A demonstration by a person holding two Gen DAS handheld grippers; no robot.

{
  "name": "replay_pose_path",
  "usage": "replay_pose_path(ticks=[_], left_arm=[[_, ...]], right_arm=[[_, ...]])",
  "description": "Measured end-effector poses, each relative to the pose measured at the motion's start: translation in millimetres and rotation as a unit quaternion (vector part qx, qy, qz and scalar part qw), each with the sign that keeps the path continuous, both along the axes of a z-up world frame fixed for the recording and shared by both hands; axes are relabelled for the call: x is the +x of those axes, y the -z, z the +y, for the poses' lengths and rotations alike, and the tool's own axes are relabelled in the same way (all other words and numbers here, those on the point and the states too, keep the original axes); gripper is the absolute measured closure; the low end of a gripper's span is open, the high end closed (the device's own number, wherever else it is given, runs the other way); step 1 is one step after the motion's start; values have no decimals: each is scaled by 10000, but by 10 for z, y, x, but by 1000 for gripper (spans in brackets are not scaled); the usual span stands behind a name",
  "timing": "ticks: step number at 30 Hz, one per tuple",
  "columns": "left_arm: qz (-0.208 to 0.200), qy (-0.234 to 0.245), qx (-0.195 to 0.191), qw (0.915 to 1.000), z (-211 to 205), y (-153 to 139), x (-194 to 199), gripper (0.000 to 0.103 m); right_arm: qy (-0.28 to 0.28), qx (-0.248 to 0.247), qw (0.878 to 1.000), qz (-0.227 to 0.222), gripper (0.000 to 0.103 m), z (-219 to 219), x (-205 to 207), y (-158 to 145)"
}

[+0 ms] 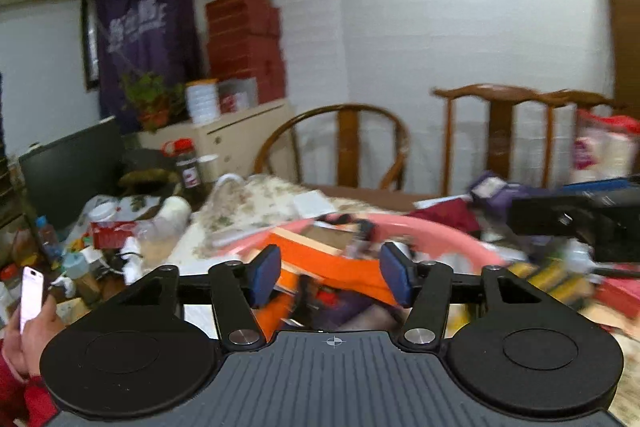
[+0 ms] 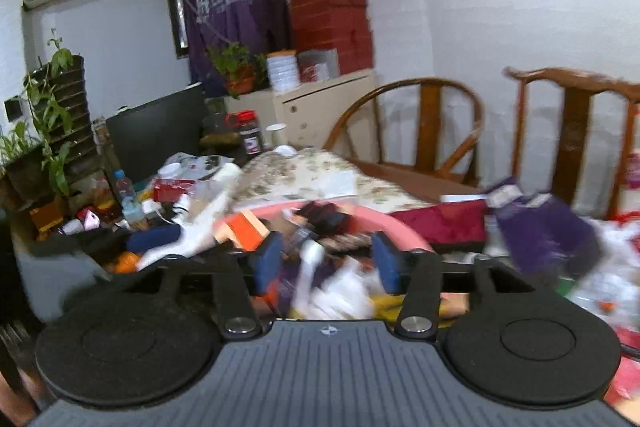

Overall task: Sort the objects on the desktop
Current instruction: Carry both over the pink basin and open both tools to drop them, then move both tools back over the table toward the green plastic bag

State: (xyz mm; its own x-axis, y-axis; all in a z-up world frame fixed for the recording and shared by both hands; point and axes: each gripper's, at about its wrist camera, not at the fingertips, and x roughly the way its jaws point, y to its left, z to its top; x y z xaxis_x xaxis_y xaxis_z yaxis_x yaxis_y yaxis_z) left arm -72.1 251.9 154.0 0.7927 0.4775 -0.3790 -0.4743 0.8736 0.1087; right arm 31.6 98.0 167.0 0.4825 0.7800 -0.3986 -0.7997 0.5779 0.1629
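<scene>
The pink basin [image 1: 460, 235] sits on the cluttered counter [image 1: 256, 203], already piled with an orange box [image 1: 320, 263] and blurred odds and ends. It lies just ahead of and below both grippers. The left gripper [image 1: 326, 277] and the right gripper [image 2: 326, 261] each have their jaws apart with nothing between them. The next step is probably picking another loose item; it is best to single out one clear object and approach it slowly.
</scene>
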Motion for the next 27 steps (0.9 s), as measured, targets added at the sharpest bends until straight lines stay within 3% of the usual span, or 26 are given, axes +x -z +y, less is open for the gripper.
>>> replay_pose_path(ticks=[2, 5, 10, 15, 17, 20, 27], left_arm=[[-42, 297, 4, 9996, -290, 34, -97, 24], [34, 794, -86, 9968, -753, 177, -92, 19], [407, 1605, -303, 9857, -1582, 581, 346, 15], [771, 1885, -602, 9772, -2097, 978, 1029, 15], [794, 1816, -690, 9777, -2154, 1103, 1249, 15], [793, 1772, -881, 9770, -2146, 1257, 1472, 15], [669, 1247, -87, 9899, -1909, 1369, 1413, 10]], right_arm=[[98, 36, 9997, -212, 23, -393, -96, 72], [442, -149, 9984, -309, 23, -1090, -176, 323], [1427, -499, 9884, 148, 23, -2147, 26, 944], [2472, -701, 9633, 781, 24, -2859, 426, 1495], [2709, -844, 9560, 745, 24, -2945, 541, 1620], [2537, -863, 9609, 704, 24, -2894, 659, 1713], [1736, -970, 9800, 37, 17, -2278, 1007, 1573]])
